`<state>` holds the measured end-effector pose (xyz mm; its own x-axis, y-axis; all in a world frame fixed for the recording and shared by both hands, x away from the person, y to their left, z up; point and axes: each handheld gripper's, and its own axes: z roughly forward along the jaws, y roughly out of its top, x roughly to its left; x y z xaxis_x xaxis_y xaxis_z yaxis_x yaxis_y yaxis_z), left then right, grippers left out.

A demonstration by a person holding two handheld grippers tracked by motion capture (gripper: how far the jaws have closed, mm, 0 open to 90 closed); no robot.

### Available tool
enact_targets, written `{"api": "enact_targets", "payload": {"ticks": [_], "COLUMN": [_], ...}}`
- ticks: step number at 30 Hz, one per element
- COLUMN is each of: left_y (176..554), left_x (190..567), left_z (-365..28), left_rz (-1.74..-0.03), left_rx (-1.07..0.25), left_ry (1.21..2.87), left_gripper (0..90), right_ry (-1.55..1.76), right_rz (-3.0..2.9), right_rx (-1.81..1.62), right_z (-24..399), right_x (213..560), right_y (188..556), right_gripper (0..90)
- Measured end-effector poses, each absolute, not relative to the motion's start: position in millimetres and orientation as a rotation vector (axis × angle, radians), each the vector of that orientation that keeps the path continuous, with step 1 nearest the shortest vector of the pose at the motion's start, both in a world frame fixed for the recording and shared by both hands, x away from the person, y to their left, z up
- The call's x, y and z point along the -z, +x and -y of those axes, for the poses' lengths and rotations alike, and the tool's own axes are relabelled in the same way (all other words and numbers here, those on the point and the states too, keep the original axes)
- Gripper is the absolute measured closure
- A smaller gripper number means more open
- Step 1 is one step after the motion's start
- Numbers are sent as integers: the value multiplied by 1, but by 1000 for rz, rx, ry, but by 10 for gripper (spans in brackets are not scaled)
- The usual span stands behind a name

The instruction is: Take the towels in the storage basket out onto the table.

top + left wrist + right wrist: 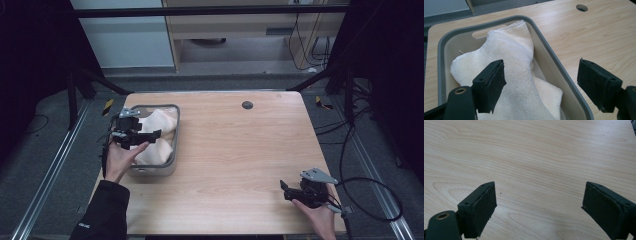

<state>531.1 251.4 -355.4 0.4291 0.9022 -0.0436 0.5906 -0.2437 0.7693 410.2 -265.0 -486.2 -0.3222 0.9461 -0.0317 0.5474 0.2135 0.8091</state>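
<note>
A grey plastic bin stands on the left side of the wooden table and holds crumpled white towels. My left gripper hovers over the bin, open, with nothing between its jaws. In the left gripper view the towels heap up inside the bin; one jaw stands over the cloth, the other out past the bin's rim, and the left gripper is spread wide. My right gripper rests low at the table's near right corner, open and empty. In its own view the right gripper faces bare wood.
A small round cable hole sits near the table's far edge. A black cable loops off the right gripper past the table's right edge. Dark frame legs and grey carpet surround the table.
</note>
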Motion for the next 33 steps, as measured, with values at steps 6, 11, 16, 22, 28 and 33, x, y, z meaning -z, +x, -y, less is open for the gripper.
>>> {"api": "enact_targets", "payload": {"ticks": [6,11,16,22,28,33], "left_y": [541,549,554,560,566,570], "left_x": [361,366,372,380,388,393], "left_z": [-249,-249,-251,-249,-248,-248], "left_rz": [-1282,-1313,-1339,-1360,-1386,-1406], "left_rx": [-530,-519,-510,-500,-490,-489], "left_ry": [1988,2000,2019,2046,2070,2086], "left_gripper": [216,216,215,212,212,212], "right_ry": [1382,1388,1384,1386,1388,1384], "right_rz": [-1964,-1972,-1976,-1981,-1990,-1997], "right_rx": [-975,-978,-975,-974,-971,-968], "right_z": [265,264,264,264,264,264], "right_x": [486,486,487,487,488,488], "right_y": [411,410,411,411,412,412], "right_gripper": [120,123,123,123,123,123]}}
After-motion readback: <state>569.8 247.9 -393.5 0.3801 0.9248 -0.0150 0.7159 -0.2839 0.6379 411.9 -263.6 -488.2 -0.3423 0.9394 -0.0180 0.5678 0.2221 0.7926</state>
